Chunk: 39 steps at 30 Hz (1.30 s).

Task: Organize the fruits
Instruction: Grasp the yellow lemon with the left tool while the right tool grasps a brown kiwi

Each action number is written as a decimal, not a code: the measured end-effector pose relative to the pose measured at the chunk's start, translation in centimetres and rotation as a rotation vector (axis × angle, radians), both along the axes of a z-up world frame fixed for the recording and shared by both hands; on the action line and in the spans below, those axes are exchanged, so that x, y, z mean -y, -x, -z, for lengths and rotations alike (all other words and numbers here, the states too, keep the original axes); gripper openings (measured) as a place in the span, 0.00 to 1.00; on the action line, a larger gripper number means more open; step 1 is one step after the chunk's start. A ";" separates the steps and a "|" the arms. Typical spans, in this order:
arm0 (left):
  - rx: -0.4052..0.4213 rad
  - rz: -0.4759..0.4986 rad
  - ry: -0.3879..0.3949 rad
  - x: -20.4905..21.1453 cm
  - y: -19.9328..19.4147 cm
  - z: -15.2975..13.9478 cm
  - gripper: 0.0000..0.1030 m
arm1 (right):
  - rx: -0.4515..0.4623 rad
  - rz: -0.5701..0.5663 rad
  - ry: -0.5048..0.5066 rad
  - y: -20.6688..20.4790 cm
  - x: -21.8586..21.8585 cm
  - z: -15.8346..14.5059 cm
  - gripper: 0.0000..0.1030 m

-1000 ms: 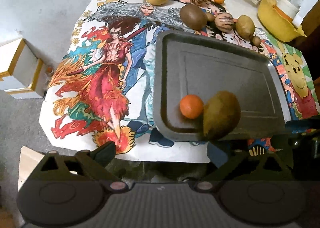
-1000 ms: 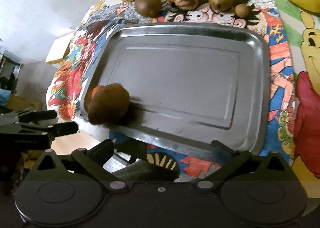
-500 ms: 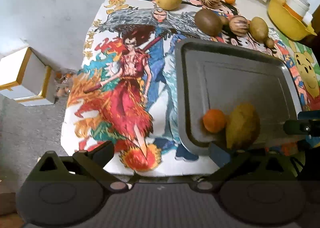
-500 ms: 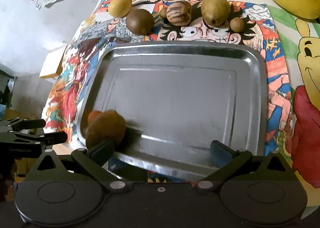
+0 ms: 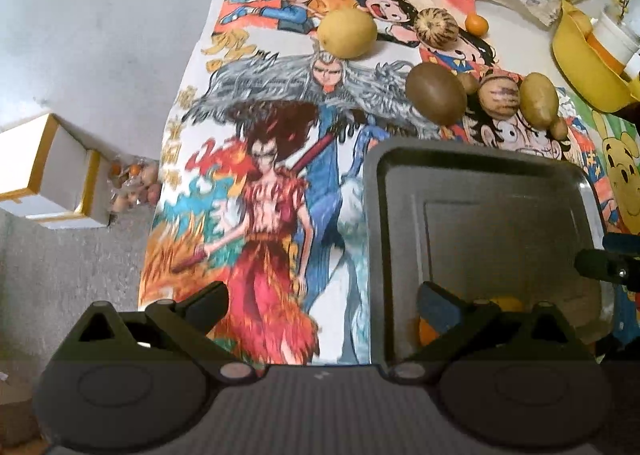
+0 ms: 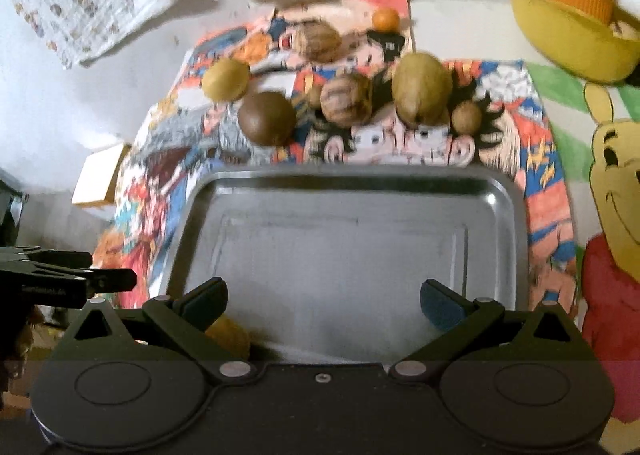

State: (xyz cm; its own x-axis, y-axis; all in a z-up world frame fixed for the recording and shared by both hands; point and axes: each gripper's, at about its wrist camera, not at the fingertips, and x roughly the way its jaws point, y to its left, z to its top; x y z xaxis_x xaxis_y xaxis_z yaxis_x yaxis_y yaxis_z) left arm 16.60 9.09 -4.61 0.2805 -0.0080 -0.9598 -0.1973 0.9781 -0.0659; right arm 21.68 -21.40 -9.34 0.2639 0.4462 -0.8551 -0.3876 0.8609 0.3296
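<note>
Both the left hand-held gripper (image 5: 322, 305) and the right hand-held gripper (image 6: 323, 301) are spread, holding nothing. Loose fruits (brown kiwi (image 6: 267, 118) included) lie beyond the metal tray's (image 6: 516, 215) far edge.

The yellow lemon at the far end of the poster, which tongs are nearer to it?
Left, though neither is near. The left tongs hang open over the poster, on the lemon's side. The right tongs sit open over the tray, farther across.
</note>
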 end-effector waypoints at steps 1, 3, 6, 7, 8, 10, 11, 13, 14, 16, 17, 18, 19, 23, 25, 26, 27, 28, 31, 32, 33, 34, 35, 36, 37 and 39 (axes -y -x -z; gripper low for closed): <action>0.001 0.008 -0.003 0.0 -0.5 0.0 0.99 | 0.023 0.003 -0.009 -0.1 -0.1 -0.2 0.99; 0.003 0.021 -0.007 -0.2 -1.4 -0.1 0.99 | 0.066 0.002 -0.023 -0.4 -0.4 -0.4 0.99; 0.010 0.036 -0.013 -0.6 -3.0 -0.2 0.99 | 0.135 -0.034 -0.035 -0.6 -1.3 -0.8 1.00; 0.012 0.042 -0.017 -0.8 -3.5 -0.2 0.99 | 0.162 -0.056 -0.033 -0.5 -1.7 -1.0 1.00; 0.014 0.046 -0.022 -0.9 -4.0 -0.2 0.99 | 0.195 -0.082 -0.031 -0.5 -2.2 -1.1 1.00; 0.020 0.052 -0.031 -1.3 -5.2 -0.3 0.99 | 0.264 -0.131 -0.023 -0.4 -3.3 -1.4 1.00; 0.023 0.052 -0.034 -1.6 -5.8 -0.4 0.99 | 0.296 -0.157 -0.018 -0.5 -3.9 -1.5 1.00; 0.033 0.054 -0.038 -2.0 -7.1 -0.5 0.99 | 0.338 -0.211 -0.002 -0.8 -5.2 -1.6 1.00; 0.039 0.054 -0.039 -2.2 -7.8 -0.5 0.99 | 0.349 -0.231 0.007 -0.9 -5.7 -1.6 1.00; 0.053 0.051 -0.036 -2.7 -9.0 -0.5 0.99 | 0.363 -0.266 0.027 -1.5 -7.0 -1.4 1.00; 0.061 0.047 -0.031 -2.9 -9.7 -0.5 0.99 | 0.366 -0.282 0.038 -1.8 -7.6 -1.3 1.00; 0.068 0.044 -0.026 -3.1 -10.4 -0.4 0.99 | 0.368 -0.303 0.050 -2.0 -8.3 -1.1 1.00; 0.074 0.042 -0.021 -3.3 -11.0 -0.3 0.99 | 0.371 -0.321 0.064 -2.3 -8.9 -0.9 1.00; 0.086 0.052 -0.028 -3.9 -13.7 0.3 0.99 | 0.375 -0.346 0.104 -3.3 -10.8 -0.3 0.99; 0.082 0.057 -0.039 -4.1 -15.0 0.7 0.99 | 0.372 -0.337 0.106 -4.1 -11.3 0.0 0.99; 0.081 0.060 -0.041 -4.2 -15.6 0.9 0.99 | 0.366 -0.335 0.110 -4.4 -11.6 0.2 0.99; 0.080 0.062 -0.039 -4.3 -16.2 1.1 0.99 | 0.360 -0.333 0.117 -4.8 -11.8 0.4 0.99; 0.081 0.064 -0.035 -4.4 -16.7 1.2 0.99 | 0.358 -0.331 0.127 -5.1 -12.1 0.6 0.99; 0.088 0.064 -0.028 -4.5 -18.3 1.7 0.99 | 0.383 -0.333 0.164 -5.9 -12.9 1.0 0.96; 0.092 0.063 -0.024 -4.5 -18.8 1.8 0.99 | 0.396 -0.343 0.190 -6.2 -13.3 1.2 0.92; 0.096 0.063 -0.021 -4.5 -19.2 1.9 0.99 | 0.411 -0.358 0.222 -6.4 -13.8 1.4 0.89; 0.100 0.062 -0.024 -4.5 -19.7 2.1 0.99 | 0.423 -0.374 0.247 -6.6 -14.2 1.7 0.87; 0.103 0.063 -0.033 -4.4 -20.1 2.3 0.99 | 0.428 -0.388 0.258 -6.9 -14.5 1.9 0.85; 0.102 0.067 -0.041 -4.3 -20.5 2.6 0.99 | 0.427 -0.399 0.264 -7.1 -14.9 2.1 0.84; 0.100 0.073 -0.046 -4.1 -20.9 2.9 0.99 | 0.424 -0.405 0.269 -7.4 -15.1 2.3 0.84; 0.098 0.082 -0.052 -3.9 -21.4 3.3 0.99 | 0.419 -0.410 0.270 -7.9 -15.5 2.4 0.82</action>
